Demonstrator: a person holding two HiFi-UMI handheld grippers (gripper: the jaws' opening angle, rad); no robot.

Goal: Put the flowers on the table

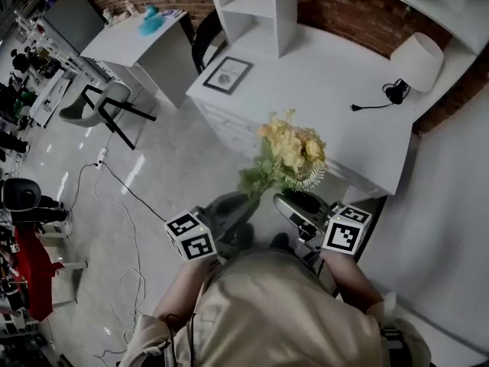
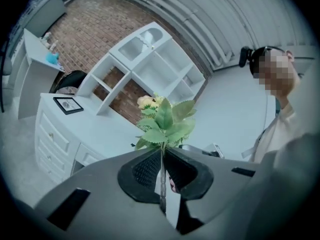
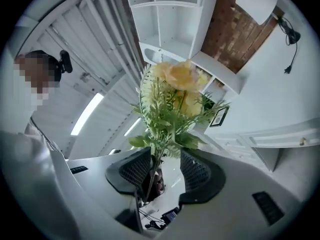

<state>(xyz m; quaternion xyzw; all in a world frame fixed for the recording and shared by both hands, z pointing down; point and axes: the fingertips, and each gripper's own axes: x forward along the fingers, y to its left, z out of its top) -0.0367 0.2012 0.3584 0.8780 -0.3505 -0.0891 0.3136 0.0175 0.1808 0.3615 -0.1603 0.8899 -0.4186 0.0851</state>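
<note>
Yellow blooms crown the flowers point(image 1: 289, 155), a small artificial-looking bunch with pale petals, broad toothed green leaves and finer fern-like sprigs, all on one thin stem point(image 2: 162, 184). You have your left gripper point(image 2: 162, 169) closed tight on that stem, its ribbed pads nearly meeting with only the stalk pinched between them, and the leaves fan out just beyond its tips. Your right gripper point(image 3: 165, 171) stands well open around the same stem: the stalk runs close along one pad, with a clear gap to the other, and the blooms rise straight ahead of its jaws. In the head view the bunch sits just past both grippers' tips, over the near edge of the white table point(image 1: 321, 90), not resting on it.
</note>
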